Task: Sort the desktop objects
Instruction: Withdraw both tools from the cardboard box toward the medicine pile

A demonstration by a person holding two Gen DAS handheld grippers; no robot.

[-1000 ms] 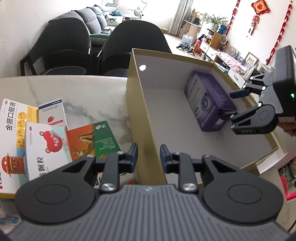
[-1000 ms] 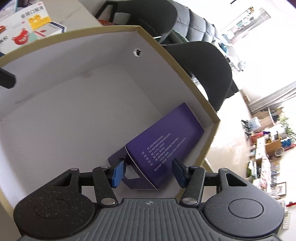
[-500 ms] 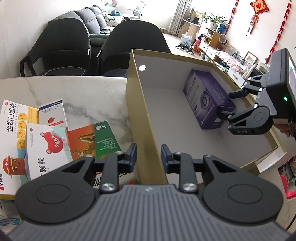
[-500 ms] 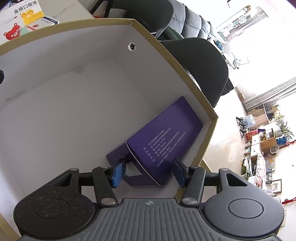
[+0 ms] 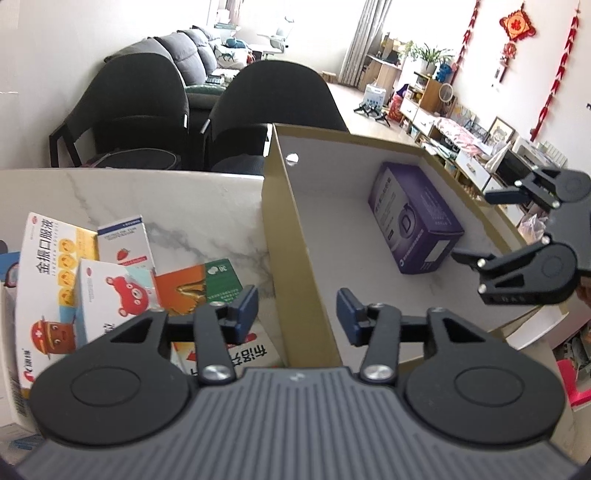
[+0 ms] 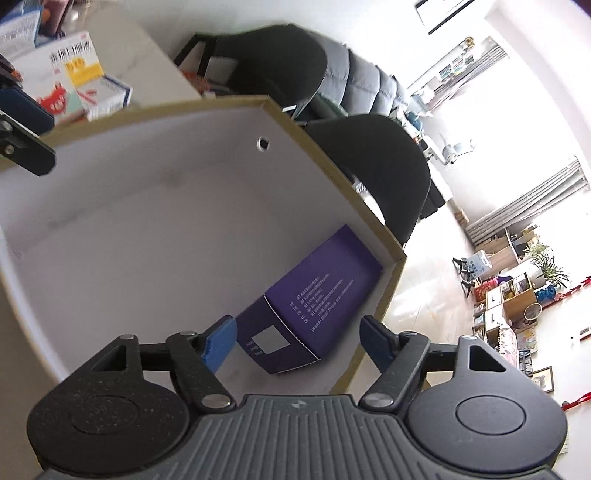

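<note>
Your right gripper (image 6: 297, 341) fingers spreading wider, purple box (image 6: 314, 302) lying free between them, your left gripper (image 5: 297, 308) fingers parting astride the carton (image 5: 295, 258) wall.

This is a home living room. A grey sofa (image 5: 192, 48) sits behind two black chairs (image 5: 273, 107) at the marble surface (image 5: 147, 199). Red knot decorations (image 5: 517, 26) hang above low shelves holding potted plants (image 5: 430, 55).

Bright daylight floods both views from the windows (image 6: 517, 122) far ahead of the grippers, blowing that area out to white. Both pictures are slightly soft with motion blur, more so in the right wrist view. Fisheye bending curves straight edges near the frame borders, and the corners go dark.
</note>
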